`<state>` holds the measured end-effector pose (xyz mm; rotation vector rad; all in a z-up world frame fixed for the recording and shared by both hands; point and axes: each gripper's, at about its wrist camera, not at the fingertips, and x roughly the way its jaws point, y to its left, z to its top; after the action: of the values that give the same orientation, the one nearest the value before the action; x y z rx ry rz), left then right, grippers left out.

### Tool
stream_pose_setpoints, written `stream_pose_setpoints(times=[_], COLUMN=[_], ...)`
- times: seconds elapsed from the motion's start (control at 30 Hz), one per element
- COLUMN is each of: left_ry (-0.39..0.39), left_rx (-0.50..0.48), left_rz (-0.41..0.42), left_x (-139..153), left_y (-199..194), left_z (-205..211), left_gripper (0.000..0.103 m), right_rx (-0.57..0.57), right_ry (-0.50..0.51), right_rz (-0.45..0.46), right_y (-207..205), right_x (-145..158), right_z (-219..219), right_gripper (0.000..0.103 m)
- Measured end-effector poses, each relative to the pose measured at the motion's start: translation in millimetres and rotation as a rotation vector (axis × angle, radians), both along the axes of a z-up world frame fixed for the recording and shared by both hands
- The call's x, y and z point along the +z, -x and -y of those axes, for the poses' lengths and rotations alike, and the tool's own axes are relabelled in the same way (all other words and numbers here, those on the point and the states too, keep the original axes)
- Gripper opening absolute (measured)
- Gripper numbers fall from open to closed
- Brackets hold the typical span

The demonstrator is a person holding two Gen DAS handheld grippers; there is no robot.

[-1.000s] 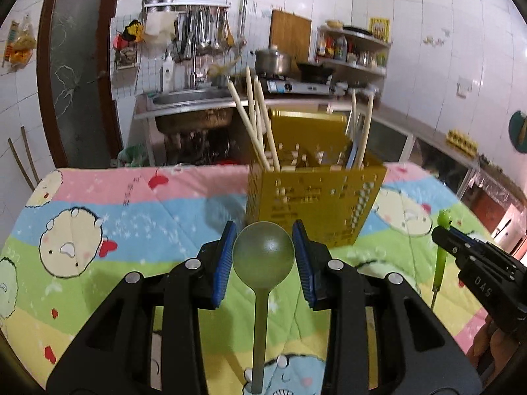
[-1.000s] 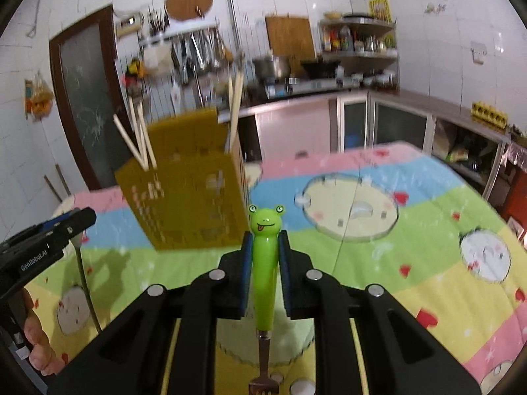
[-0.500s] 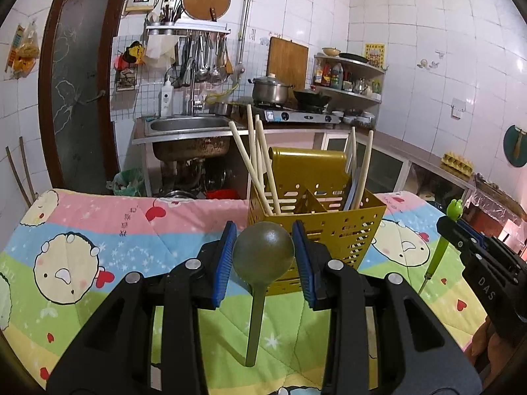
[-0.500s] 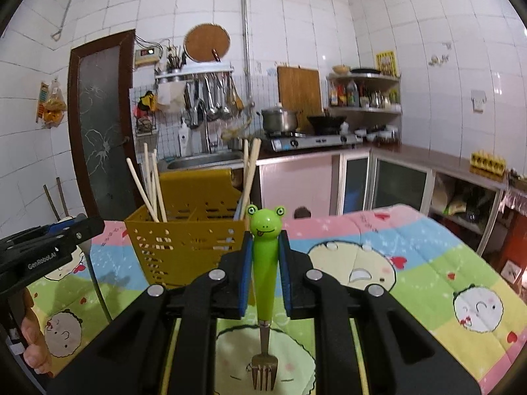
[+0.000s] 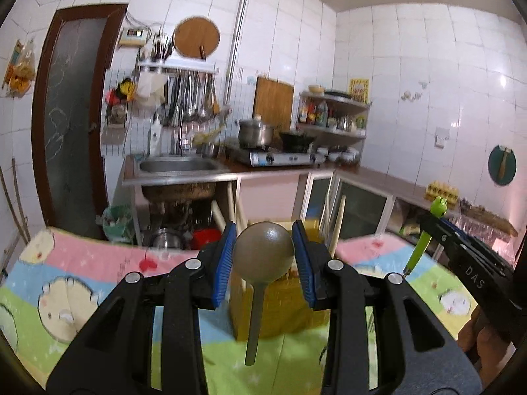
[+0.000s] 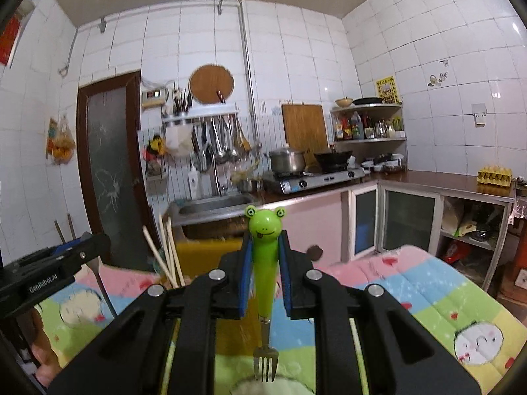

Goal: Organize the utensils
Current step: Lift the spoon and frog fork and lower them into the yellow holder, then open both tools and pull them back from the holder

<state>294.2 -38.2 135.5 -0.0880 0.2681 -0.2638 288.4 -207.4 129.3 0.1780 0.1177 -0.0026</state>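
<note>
both grippers have risen since a second ago, so the yellow basket (image 5: 280,309) sits lower and half hidden behind them. the left gripper (image 5: 263,263) clamps one spoon (image 5: 263,253) by its bowl, and the right gripper (image 6: 265,273) pinches one frog fork (image 6: 265,250), tines down. both point nearly level above the quilt (image 6: 411,283), with several chopsticks (image 6: 168,256) standing in the basket.

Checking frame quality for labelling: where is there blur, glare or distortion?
Left wrist view: yellow utensil basket and quilt smeared by motion blur, spoon sharp. Right wrist view: fork crisp, glare on wall tiles. Both: fisheye bending, dark corners.
</note>
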Motion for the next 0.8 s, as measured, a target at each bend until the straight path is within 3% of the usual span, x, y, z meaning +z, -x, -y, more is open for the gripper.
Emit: stream_pose_setpoints(times=[0.17, 0.37, 0.63, 0.8], left_ry=[0.052, 0.042, 0.090, 0.044], left_rx=[0.018, 0.057, 0.042, 0.050], left_rz=[0.091, 0.163, 0.038, -0.006], left_x=[44, 60, 15, -18], left_y=[-16, -47, -101, -106], left_z=[4, 16, 14, 12], left_gripper=[0.034, 0.034, 0.034, 0.034], right_rx=[-0.005, 0.000, 0.011, 0.049], right_ry=[-0.011, 0.009, 0.010, 0.001], right_rz=[0.054, 0.088, -0.021, -0.087], right_y=[-20, -53, -92, -100], right_x=[35, 53, 11, -14], right_z=[0, -13, -15, -8], right_gripper=[0.016, 0.016, 0.016, 0.016])
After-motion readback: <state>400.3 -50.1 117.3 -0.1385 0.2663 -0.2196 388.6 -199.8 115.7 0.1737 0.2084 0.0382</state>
